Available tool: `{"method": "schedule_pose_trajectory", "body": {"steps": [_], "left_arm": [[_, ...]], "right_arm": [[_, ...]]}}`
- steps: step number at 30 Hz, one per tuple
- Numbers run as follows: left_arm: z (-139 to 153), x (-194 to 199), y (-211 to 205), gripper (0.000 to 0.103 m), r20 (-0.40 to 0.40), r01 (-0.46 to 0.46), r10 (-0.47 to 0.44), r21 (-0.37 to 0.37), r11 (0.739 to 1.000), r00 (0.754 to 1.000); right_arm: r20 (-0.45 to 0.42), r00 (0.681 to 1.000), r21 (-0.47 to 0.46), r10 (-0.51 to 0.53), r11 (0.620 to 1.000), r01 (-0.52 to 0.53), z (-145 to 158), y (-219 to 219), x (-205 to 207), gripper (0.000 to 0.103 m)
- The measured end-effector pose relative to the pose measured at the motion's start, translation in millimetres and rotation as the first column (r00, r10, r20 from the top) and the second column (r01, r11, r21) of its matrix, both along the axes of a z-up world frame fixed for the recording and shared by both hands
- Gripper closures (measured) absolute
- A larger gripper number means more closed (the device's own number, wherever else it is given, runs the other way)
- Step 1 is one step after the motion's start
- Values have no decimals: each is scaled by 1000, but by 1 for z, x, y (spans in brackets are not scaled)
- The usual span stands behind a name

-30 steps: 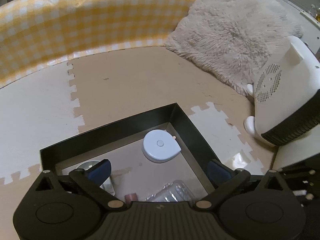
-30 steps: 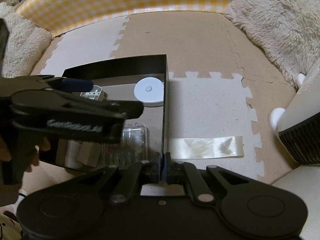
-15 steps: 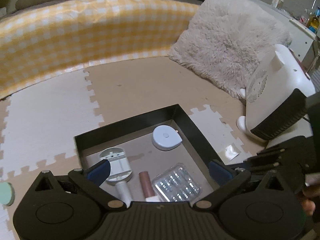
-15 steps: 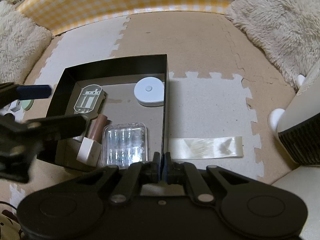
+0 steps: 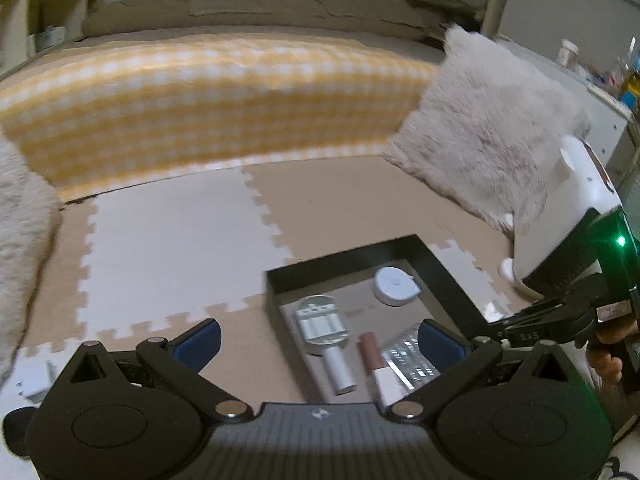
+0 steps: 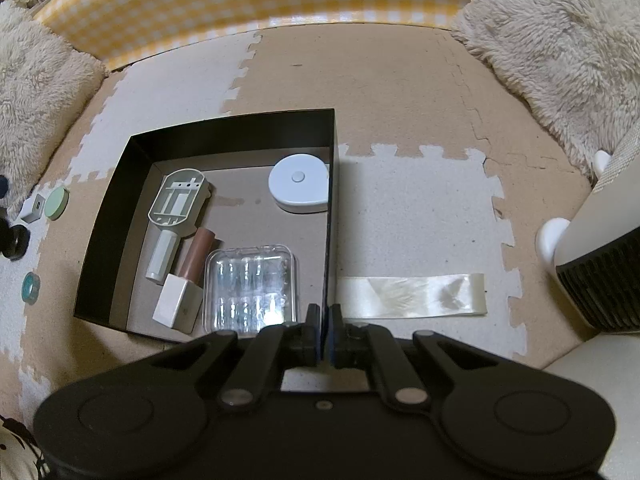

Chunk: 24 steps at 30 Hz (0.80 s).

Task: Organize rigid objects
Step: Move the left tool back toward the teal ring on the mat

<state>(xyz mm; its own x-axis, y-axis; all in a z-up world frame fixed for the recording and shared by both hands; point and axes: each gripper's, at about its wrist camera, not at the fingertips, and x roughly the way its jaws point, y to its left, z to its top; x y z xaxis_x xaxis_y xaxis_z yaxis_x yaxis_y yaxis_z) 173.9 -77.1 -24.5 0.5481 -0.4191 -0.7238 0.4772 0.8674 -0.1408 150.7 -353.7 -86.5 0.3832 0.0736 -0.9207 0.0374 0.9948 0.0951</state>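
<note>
— While the right gripper pinches the thin right wall of the black box, is the left gripper empty?
— Yes, blue pads spread wide, nothing between; the ribbed clear case lies just left of the pinching jaws.

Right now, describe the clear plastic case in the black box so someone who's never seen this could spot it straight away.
Find the black box on the foam floor mat. The clear plastic case lies flat in its near corner, against the right wall, beside the brown tube with a white cap. It is the only see-through thing there, ribbed with rows of rounded pockets.
</note>
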Motion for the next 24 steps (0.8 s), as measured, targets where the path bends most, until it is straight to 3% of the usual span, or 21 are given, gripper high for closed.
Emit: {"method": "schedule_pose_trajectory", "body": {"steps": [8, 12, 15, 17, 19, 24], "left_arm": [[9, 3, 56, 0, 19, -85, 84, 72, 994, 996], [5, 6, 85, 0, 17, -159, 158, 147, 976, 987], [-4, 11, 109, 1, -25, -211, 218, 173, 962, 976], [-11, 15, 124, 4, -73, -226, 242, 173, 959, 968], [-22, 18, 135, 17, -128, -231, 256, 181, 956, 958], [-47, 31, 152, 36, -243, -229, 274, 198, 953, 930]], "right_arm": [[0, 1000, -2, 1, 1000, -1, 0, 0, 0, 99], [0, 1000, -3, 2, 1000, -2, 0, 1, 0, 99], [0, 1000, -5, 3, 1000, -3, 0, 1, 0, 99], [0, 1000, -4, 2, 1000, -2, 0, 1, 0, 99], [1, 1000, -6, 4, 1000, -4, 0, 1, 0, 99], [0, 1000, -9, 5, 1000, -5, 0, 1, 0, 99]]}}
